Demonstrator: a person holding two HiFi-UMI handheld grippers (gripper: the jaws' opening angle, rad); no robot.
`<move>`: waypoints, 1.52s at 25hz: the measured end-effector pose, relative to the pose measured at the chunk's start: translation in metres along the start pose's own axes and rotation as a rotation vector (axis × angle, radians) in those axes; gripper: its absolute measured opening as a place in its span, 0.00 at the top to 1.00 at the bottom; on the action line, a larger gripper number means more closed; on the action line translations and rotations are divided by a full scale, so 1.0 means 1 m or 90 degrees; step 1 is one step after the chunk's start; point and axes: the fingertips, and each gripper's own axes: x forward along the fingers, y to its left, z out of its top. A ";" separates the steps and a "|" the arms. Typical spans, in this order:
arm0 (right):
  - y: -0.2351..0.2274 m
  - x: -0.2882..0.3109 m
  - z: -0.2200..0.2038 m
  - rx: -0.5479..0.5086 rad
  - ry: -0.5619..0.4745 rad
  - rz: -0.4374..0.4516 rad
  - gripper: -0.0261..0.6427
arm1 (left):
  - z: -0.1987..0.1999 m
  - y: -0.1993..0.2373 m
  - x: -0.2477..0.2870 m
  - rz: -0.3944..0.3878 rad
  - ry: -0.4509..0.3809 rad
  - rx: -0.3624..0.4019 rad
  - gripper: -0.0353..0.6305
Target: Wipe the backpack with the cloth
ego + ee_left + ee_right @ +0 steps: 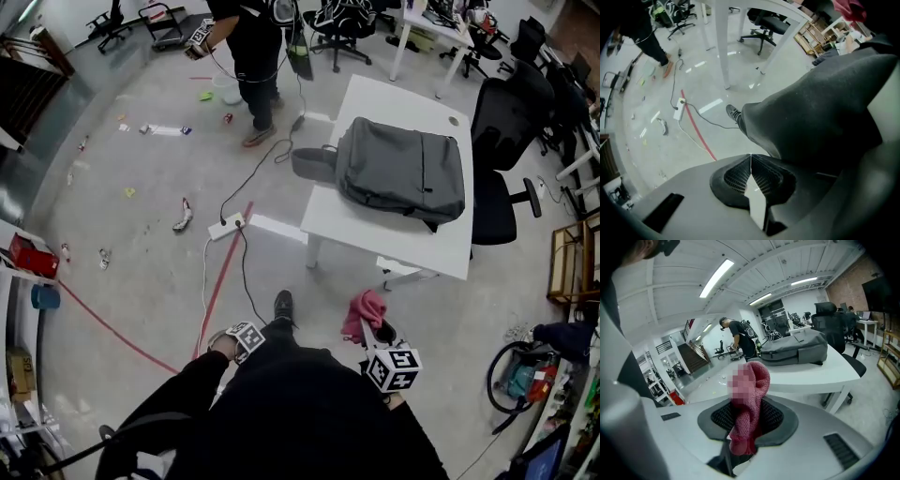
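At my 7 o'clock in the head view, the left gripper [246,339] hangs low beside my leg. Its own view shows the left gripper [750,161] with its jaws pressed together on nothing, aimed at bare floor, my shoe [732,112] and a red line [696,129]. At 5 o'clock the right gripper [382,337] carries the pink cloth [364,314]. The right gripper view shows the jaws pinching the cloth [747,411] at its lower end, the rest standing up between them. The grey backpack [401,173] lies flat on the white table [394,234] at about 1 o'clock, well apart from both grippers, so I judge I'm at the approach step with no wiping begun. Next I'd need to close on the table, lower the cloth onto the bag's top face and stroke across it, perhaps steadying the bag with the empty left gripper. Only the head view shows the bag's strap end overhanging the table's left edge. Only the right gripper view shows the backpack [797,351] side-on. A person stands beyond the table at 12 o'clock.
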 end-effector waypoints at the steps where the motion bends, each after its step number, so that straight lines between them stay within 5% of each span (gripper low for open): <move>1: -0.005 0.008 0.009 0.001 -0.004 -0.017 0.80 | 0.011 0.014 -0.002 -0.002 0.000 0.014 0.92; 9: -0.019 0.092 0.078 0.006 -0.007 -0.124 0.80 | 0.095 0.126 -0.033 0.050 -0.019 0.199 0.92; 14: -0.016 0.169 0.100 -0.009 0.028 -0.132 0.80 | 0.176 0.152 -0.092 0.025 -0.207 0.211 0.92; 19: 0.008 0.235 0.117 -0.061 0.067 -0.067 0.80 | 0.237 0.136 -0.197 -0.002 -0.404 0.215 0.92; 25: 0.008 0.304 0.129 -0.025 0.096 0.027 0.80 | 0.302 0.110 -0.314 -0.064 -0.597 0.109 0.92; 32: -0.063 0.302 0.113 0.087 0.149 0.066 0.80 | 0.346 0.062 -0.349 -0.076 -0.616 0.004 0.92; 38: -0.169 0.253 0.109 0.157 0.125 0.020 0.80 | 0.399 0.011 -0.342 -0.052 -0.578 0.054 0.92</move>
